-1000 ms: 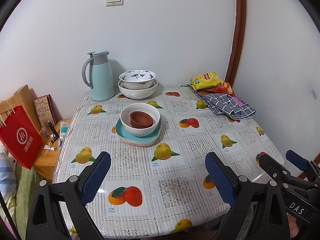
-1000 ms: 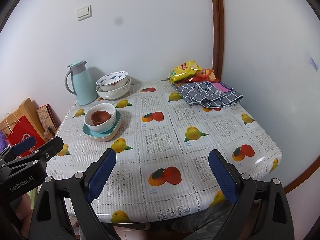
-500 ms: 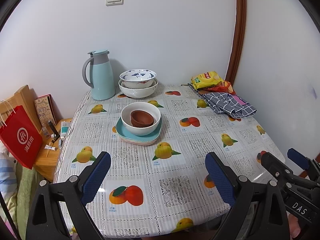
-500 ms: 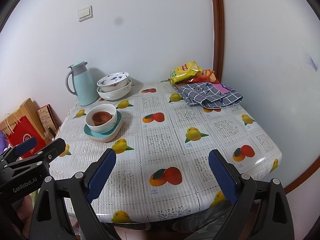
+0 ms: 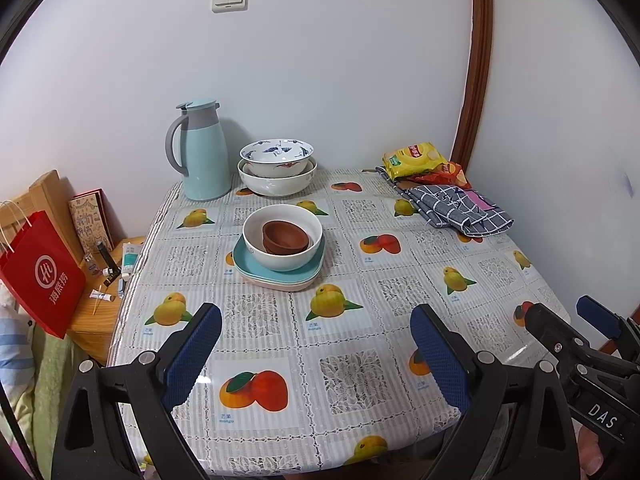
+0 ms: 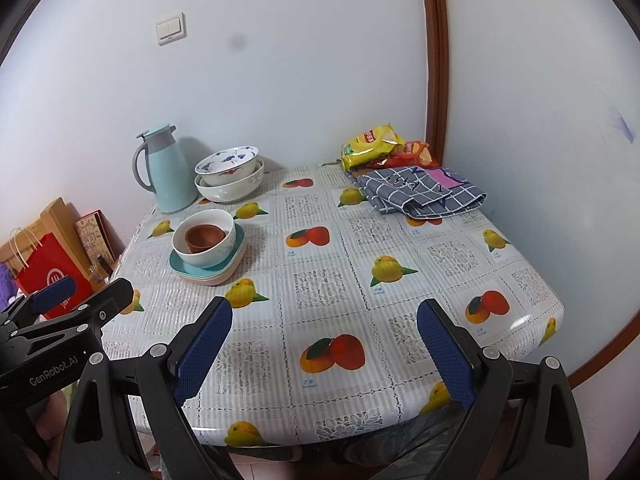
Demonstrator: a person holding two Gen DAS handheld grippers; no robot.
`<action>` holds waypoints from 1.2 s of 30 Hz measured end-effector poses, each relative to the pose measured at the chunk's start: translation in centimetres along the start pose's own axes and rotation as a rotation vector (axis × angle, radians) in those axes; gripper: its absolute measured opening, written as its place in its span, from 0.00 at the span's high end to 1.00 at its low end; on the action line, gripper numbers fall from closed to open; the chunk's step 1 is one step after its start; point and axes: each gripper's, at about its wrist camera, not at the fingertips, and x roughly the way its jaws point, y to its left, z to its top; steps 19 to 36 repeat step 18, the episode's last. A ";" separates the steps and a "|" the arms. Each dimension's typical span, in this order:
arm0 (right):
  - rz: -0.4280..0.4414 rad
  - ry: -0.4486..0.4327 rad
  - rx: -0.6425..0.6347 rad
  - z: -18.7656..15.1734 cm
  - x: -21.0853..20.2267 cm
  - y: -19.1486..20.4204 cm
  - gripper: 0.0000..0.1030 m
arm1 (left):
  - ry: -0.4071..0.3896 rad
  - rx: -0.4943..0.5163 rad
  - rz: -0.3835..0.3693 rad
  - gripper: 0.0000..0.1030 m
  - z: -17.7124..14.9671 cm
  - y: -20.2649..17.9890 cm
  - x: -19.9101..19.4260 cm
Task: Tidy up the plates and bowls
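Observation:
A small brown bowl sits inside a white bowl, which rests on stacked teal and pink plates at the table's middle left. Two larger white bowls with blue and red patterns are nested at the back by the wall. My left gripper hangs open over the near edge of the table, well short of the stack. My right gripper is open too, over the near edge further right. Nothing is between either pair of fingers.
A light-blue thermos jug stands at the back left. Snack bags and a folded checked cloth lie at the back right corner. A red paper bag and a low wooden stand are left of the table.
Both grippers have drawn back and risen slightly, so the table sits a little lower and farther in view. Nothing on the table has moved.

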 end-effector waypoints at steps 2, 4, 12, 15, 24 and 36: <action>0.000 -0.001 0.001 0.0 -0.1 0.0 0.10 | 0.001 -0.001 0.000 0.07 0.0 0.0 0.0; -0.001 -0.003 -0.001 0.0 -0.1 0.0 0.10 | -0.001 0.000 0.000 0.07 0.0 0.1 0.0; -0.003 -0.018 -0.008 0.1 -0.6 0.0 0.10 | -0.009 0.007 -0.002 0.07 0.1 0.0 -0.1; 0.001 -0.022 -0.011 0.3 -0.5 0.1 0.10 | -0.011 0.016 0.007 0.07 0.2 -0.1 0.1; 0.005 -0.020 -0.010 0.4 -0.1 0.2 0.10 | -0.011 0.019 0.011 0.07 0.3 0.0 0.5; 0.005 -0.020 -0.010 0.4 -0.1 0.2 0.10 | -0.011 0.019 0.011 0.07 0.3 0.0 0.5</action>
